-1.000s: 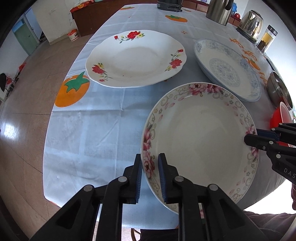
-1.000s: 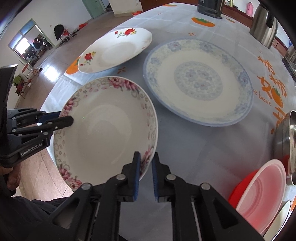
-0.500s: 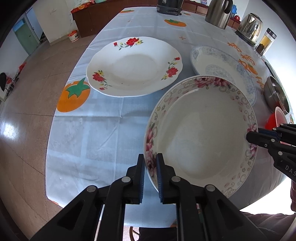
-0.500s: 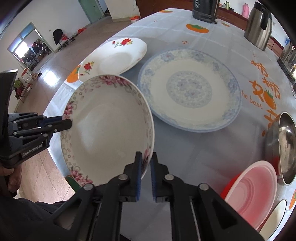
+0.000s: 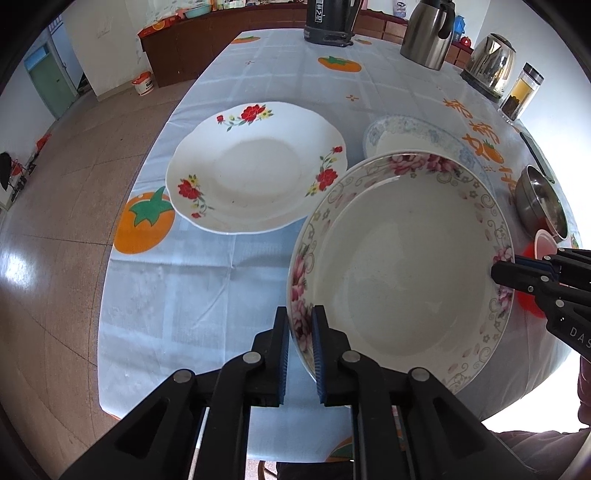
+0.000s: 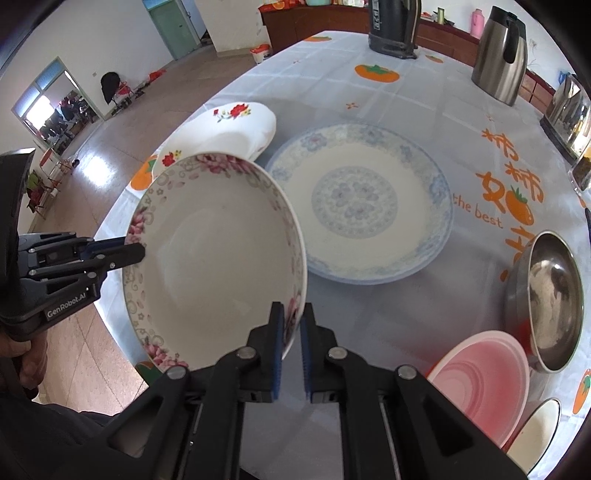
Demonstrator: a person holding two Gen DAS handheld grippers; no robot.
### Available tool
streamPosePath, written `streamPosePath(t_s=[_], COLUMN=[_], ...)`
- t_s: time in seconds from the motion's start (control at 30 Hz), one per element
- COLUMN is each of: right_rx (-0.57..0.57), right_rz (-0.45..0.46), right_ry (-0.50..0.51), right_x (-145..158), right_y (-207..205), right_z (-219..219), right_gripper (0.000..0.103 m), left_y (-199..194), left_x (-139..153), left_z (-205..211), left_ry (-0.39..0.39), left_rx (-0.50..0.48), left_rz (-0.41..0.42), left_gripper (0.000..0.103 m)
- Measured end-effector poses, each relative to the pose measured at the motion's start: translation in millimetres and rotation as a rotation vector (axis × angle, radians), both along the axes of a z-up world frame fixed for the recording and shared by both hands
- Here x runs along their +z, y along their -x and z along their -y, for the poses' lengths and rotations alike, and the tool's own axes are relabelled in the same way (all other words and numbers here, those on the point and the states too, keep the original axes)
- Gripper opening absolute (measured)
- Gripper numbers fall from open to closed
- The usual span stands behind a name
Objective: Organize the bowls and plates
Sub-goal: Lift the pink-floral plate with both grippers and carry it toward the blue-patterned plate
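- The table [image 5: 229, 77] is covered with a light blue cloth printed with orange fruit and orange letters; it carries all the dishes.
- The pink-flowered plate [image 5: 402, 266] is lifted above the near edge of the table and tilted, held at two opposite sides of its rim. In the left wrist view it hides a part of the blue-patterned plate [image 6: 360, 201] behind it.
- The blue-patterned plate lies flat on the cloth, near the middle of the table, just beside the red-flowered plate [image 5: 258, 166].
- The red-flowered plate, white with a wavy rim, lies flat on the cloth, towards the left edge of the table.
- The left gripper [image 5: 300, 325] is clamped on the near rim of the pink-flowered plate; the rim sits between its two blue pads, one on each face.
- The right gripper [image 6: 291, 323] is clamped on the opposite rim of the same plate, again with the rim between the blue pads.
- A pink bowl [image 6: 480, 384] stands at the near right edge of the table, partly over a red one of which only a little shows.
- A steel bowl [image 6: 546, 299] stands just behind the pink bowl and seems to touch it.
- A steel thermos jug [image 6: 500, 55] and a black appliance [image 6: 393, 27] stand at the far end of the table, well apart from the plates.
- An electric kettle [image 5: 489, 61] and a glass jar [image 5: 521, 92] stand at the far right edge.
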State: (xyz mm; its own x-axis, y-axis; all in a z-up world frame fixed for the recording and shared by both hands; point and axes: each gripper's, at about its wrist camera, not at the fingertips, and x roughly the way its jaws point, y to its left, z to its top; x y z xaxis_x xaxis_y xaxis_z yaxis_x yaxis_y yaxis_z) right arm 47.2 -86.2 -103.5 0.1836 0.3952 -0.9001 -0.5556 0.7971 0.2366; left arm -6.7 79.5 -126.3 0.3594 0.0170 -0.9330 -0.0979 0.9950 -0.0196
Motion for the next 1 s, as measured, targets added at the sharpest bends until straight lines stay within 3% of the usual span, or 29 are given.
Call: streamPosePath(t_s=[1.0], right_rx=[-0.095], right_rz=[0.062], right_ry=[0.014], right_x=[21], right_y=[-48], right_z=[34], right_gripper=[0.009], left_y=[-57], left_x=[25], left_z=[36], left_ry=[-0.035], left_rx=[-0.081], left_rz=[0.062], left_gripper=[0.013])
